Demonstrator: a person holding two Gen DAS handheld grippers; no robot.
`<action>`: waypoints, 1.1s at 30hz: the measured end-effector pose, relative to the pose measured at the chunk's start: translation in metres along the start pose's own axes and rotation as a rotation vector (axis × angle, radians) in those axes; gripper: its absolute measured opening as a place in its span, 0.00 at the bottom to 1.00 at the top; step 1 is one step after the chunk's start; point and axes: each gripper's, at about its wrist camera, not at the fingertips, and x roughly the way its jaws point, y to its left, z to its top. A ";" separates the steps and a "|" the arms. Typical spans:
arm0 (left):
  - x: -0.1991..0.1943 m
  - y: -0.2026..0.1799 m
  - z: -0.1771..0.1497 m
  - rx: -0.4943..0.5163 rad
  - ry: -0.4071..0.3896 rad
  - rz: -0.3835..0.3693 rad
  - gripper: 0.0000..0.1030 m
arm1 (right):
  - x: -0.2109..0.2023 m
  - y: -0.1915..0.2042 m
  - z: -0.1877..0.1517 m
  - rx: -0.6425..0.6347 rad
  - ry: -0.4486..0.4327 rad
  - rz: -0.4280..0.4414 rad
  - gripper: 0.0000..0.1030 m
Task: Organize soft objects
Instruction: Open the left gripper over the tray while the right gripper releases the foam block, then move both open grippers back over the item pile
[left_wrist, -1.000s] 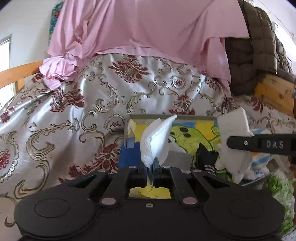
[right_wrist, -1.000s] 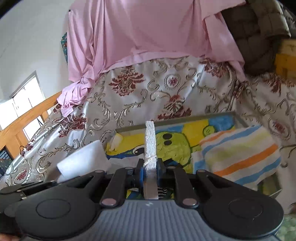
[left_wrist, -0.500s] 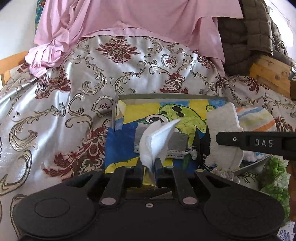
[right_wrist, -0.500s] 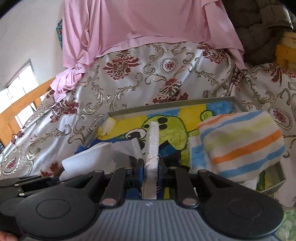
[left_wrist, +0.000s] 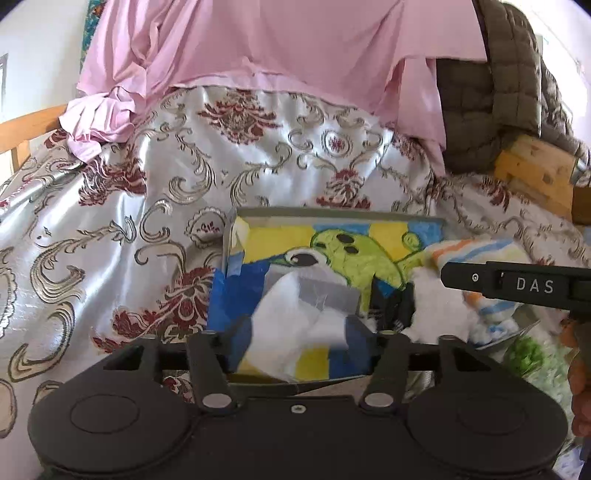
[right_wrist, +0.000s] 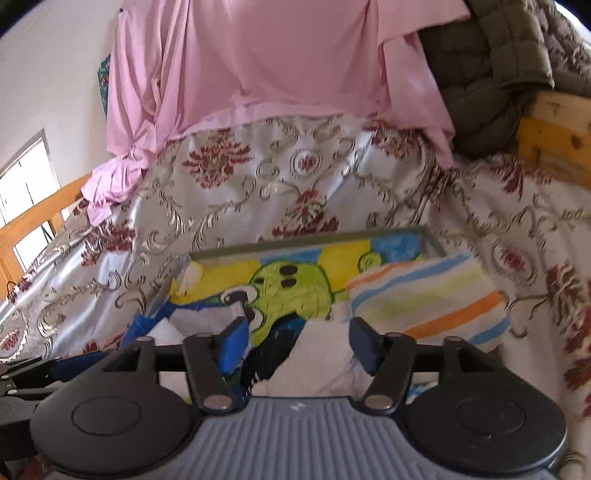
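A shallow tray (left_wrist: 332, 213) with a painted green cartoon bottom lies on the bed. My left gripper (left_wrist: 297, 326) hovers over its near edge, its jaws opening. A white cloth (left_wrist: 291, 314) lies slumped between them on a grey cloth (left_wrist: 332, 297), and the pads do not press on it. My right gripper (right_wrist: 300, 336) is opening too, above a white fluffy cloth (right_wrist: 317, 358) that rests in the tray (right_wrist: 314, 238). A folded striped towel (right_wrist: 424, 295) fills the tray's right side. In the left wrist view a black finger (left_wrist: 517, 286) of the right gripper crosses at the right.
A silver and red brocade bedspread (left_wrist: 129, 221) covers the bed around the tray. A pink sheet (left_wrist: 258, 48) hangs behind it, with an olive quilted jacket (left_wrist: 487, 81) and a wooden frame (left_wrist: 535, 173) at the right. Green fabric (left_wrist: 524, 354) lies by the tray's right corner.
Both grippers were shut on upright white cloths; both have spread their jaws wide, and the two cloths have dropped and slumped into the tray.
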 end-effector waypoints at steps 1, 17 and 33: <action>-0.004 0.000 0.001 -0.010 -0.008 -0.002 0.67 | -0.006 0.000 0.003 -0.004 -0.014 -0.003 0.70; -0.109 -0.011 0.015 -0.094 -0.218 0.039 0.99 | -0.109 -0.003 0.007 0.006 -0.157 -0.007 1.00; -0.204 -0.046 -0.042 -0.050 -0.247 0.119 0.99 | -0.211 0.010 -0.057 -0.080 -0.211 -0.029 1.00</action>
